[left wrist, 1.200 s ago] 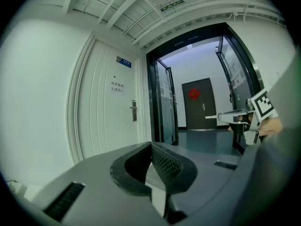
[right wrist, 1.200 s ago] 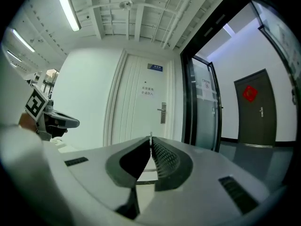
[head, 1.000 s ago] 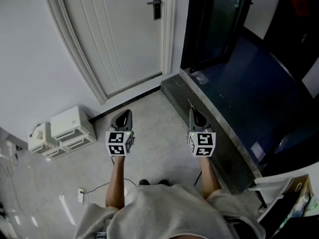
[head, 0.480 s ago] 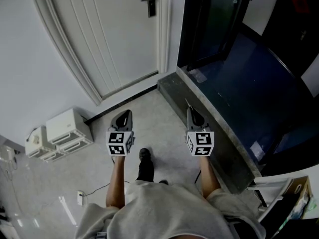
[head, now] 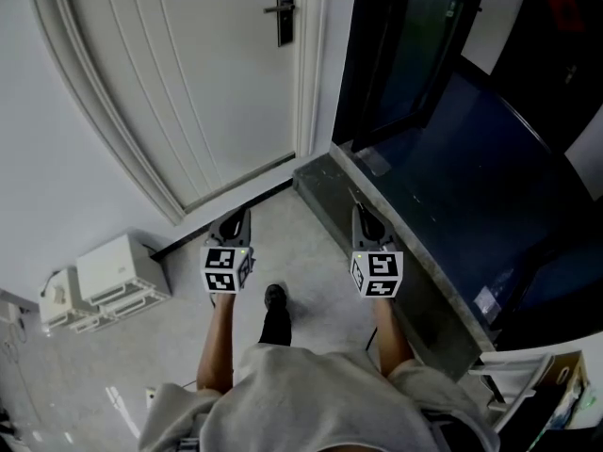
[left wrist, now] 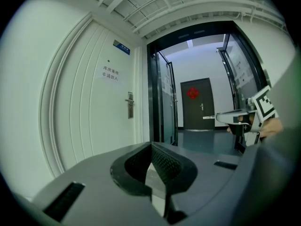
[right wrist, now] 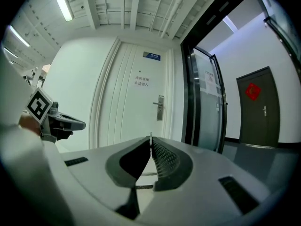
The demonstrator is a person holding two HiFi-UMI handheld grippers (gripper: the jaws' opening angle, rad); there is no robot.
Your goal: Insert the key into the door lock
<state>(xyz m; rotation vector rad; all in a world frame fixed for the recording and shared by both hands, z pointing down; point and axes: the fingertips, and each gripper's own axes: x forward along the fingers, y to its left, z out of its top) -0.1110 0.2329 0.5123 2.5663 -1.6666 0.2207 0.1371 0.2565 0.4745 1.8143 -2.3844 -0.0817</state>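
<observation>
A white door [head: 226, 83] stands ahead, with a dark lock plate and lever handle [head: 283, 9] near its right edge. The lock also shows in the left gripper view [left wrist: 130, 105] and the right gripper view [right wrist: 160, 108], still well away from both grippers. My right gripper [head: 359, 210] is shut on a thin metal key [right wrist: 150, 136], whose tip sticks out past the jaw tips. My left gripper [head: 237, 213] is shut with nothing in it; its jaws meet at the tip [left wrist: 151, 146]. Both grippers are held about level, side by side, facing the door.
White boxes [head: 108, 281] sit on the floor at the left, against the wall. A dark stone threshold [head: 396, 243] runs along the right under a dark glass doorway [head: 405, 55]. The person's foot [head: 274, 299] is on the floor between the grippers.
The person has stepped towards the door, carrying both grippers forward. The door and lock look nearer, the white boxes have slid to the lower left, and a foot has come into view.
</observation>
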